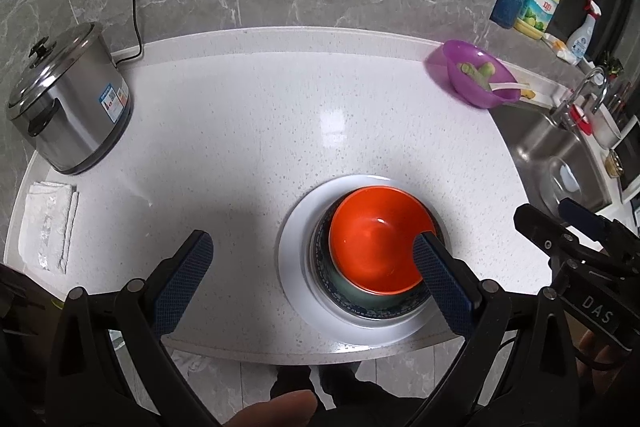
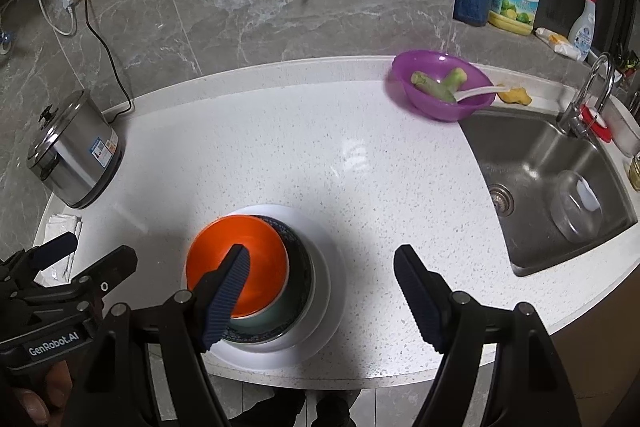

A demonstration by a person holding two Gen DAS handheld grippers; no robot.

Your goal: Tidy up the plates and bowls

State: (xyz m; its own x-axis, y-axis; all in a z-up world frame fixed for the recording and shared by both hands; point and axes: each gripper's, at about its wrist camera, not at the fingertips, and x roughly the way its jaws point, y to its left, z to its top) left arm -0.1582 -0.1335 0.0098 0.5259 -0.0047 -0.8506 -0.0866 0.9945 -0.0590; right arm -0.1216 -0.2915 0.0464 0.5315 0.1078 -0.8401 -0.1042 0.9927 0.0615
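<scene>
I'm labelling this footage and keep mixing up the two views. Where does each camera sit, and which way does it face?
Left wrist: on the left hand-held gripper, looking forward and down at the counter; its open fingers, the right hand-held gripper and a thumb show.
Right wrist: on the right hand-held gripper, facing likewise, with more of the sink; its open fingers and the left gripper show.
Shared: the orange bowl on the white plate, purple bowl, steel pot.

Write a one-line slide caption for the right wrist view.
Open right gripper above stacked orange bowl and white plate on speckled counter.
</scene>
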